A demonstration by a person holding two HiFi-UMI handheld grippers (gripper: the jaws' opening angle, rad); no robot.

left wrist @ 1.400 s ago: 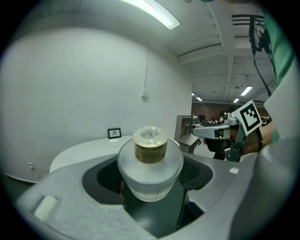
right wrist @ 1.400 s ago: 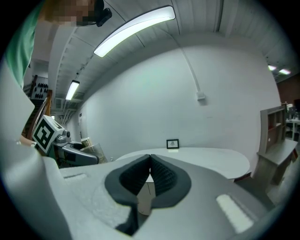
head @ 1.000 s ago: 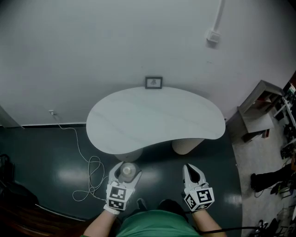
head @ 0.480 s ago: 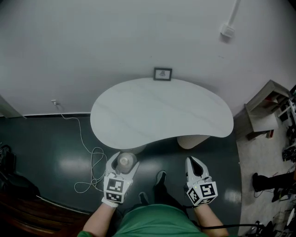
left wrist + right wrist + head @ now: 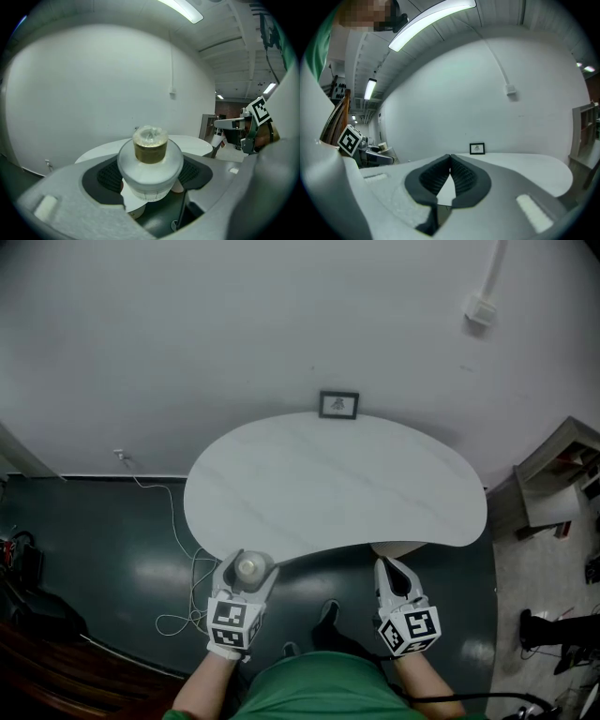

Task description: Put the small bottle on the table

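Two claws in shot, the desk asks me: what has each got?

I answer: my left gripper [image 5: 250,562] has its jaws clamped on the small bottle [image 5: 150,166]. The pads press both sides of its frosted white body, and the brownish neck and clear cap stand upright above them. My right gripper [image 5: 389,566] carries nothing; its ribbed black pads meet at the tips.

Desk: And where is the bottle against the table?

Me: Not on it. From my head view it sits just short of the near edge of the table [image 5: 337,484], toward its left end, over the dark floor [image 5: 122,587]. In the left gripper view the white tabletop spreads out behind the bottle. The right gripper is on the near side too, by the pale pedestal [image 5: 408,547] under the table's right half.

Desk: Anything else around the table?

Me: One small framed picture [image 5: 338,405] at its far edge, against the white wall [image 5: 234,324]. A thin cable [image 5: 176,531] trails over the floor left of the table, and a shelf unit [image 5: 553,493] stands off to its right.
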